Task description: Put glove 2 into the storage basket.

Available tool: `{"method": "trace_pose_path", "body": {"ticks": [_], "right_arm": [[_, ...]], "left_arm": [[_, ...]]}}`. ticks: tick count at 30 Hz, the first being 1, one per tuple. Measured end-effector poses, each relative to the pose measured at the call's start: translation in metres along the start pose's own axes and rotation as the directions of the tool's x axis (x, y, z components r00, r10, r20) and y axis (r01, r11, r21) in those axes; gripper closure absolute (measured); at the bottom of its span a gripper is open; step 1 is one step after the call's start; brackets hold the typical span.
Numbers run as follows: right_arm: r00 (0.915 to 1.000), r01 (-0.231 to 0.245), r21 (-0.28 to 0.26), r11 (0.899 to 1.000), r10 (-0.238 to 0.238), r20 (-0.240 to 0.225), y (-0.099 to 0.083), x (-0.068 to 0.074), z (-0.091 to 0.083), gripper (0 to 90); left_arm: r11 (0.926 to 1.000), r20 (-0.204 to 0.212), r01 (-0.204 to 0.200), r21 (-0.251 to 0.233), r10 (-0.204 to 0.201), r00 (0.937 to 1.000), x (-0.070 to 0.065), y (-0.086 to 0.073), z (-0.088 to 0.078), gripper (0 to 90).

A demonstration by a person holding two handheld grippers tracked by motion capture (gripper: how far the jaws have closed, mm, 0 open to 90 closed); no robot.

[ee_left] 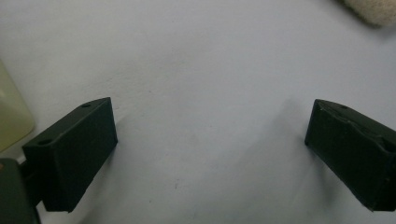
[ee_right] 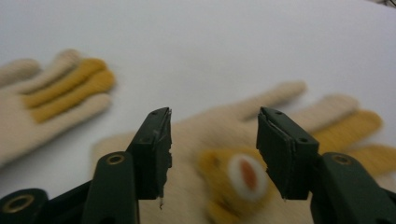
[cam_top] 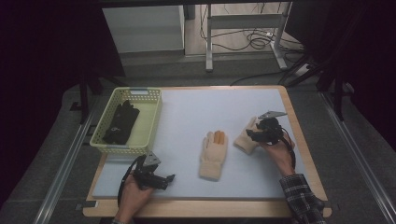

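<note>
Currently the right hand-held gripper point(cam_top: 256, 134) hangs directly over a cream knitted glove with orange fingers point(cam_top: 246, 138), jaws parted about halfway with nothing pinched between them. Seen in the right gripper view, that glove point(ee_right: 219, 140) lies below and between the jaws, its round orange-and-white patch just under the gap; no pad touches the fabric. A second cream knitted glove with orange fingertips point(cam_top: 213, 154) lies flat on the pale blue desk mat point(cam_top: 196, 112), just beside the right hand-held gripper on its left. Left hand-held gripper point(cam_top: 169, 179) rests low on the mat's near edge, jaws wide apart and empty. Beyond it stands a pale yellow plastic basket point(cam_top: 154, 121) holding a black glove point(cam_top: 120, 122).
</note>
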State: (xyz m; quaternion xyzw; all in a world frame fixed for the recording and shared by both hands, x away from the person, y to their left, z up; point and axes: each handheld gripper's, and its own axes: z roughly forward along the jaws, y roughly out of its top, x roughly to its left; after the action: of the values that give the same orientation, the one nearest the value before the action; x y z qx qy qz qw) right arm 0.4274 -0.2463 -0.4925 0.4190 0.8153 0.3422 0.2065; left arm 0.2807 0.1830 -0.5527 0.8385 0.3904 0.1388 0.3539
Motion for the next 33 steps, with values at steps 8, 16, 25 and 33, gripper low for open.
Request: {"method": "trace_pose_path", "body": {"ticks": [8, 16, 25, 33], "right_arm": [[0.9994, -0.004, 0.035, 0.999, 0.002, 0.033, -0.02, -0.007, 0.01, 37.7], [0.9984, -0.038, 0.033, 0.999, 0.036, 0.044, -0.024, -0.006, 0.008, 58.9], [0.9992, -0.038, -0.017, 0.999, 0.038, 0.011, -0.021, -0.003, -0.008, 59.3], [0.9994, 0.013, -0.067, 0.998, -0.015, -0.032, -0.011, 0.014, -0.031, 59.2]], "left_arm": [[1.0, -0.001, 0.002, -0.002, -0.002, 1.0, 0.0, 0.0, 0.0, 2.3], [1.0, -0.002, 0.001, -0.002, -0.001, 1.0, 0.0, 0.0, 0.0, 2.3], [1.0, -0.001, 0.001, -0.002, -0.001, 1.0, 0.0, 0.0, 0.0, 2.3], [1.0, -0.001, 0.002, -0.003, -0.002, 1.0, 0.0, 0.0, 0.0, 2.3]]}}
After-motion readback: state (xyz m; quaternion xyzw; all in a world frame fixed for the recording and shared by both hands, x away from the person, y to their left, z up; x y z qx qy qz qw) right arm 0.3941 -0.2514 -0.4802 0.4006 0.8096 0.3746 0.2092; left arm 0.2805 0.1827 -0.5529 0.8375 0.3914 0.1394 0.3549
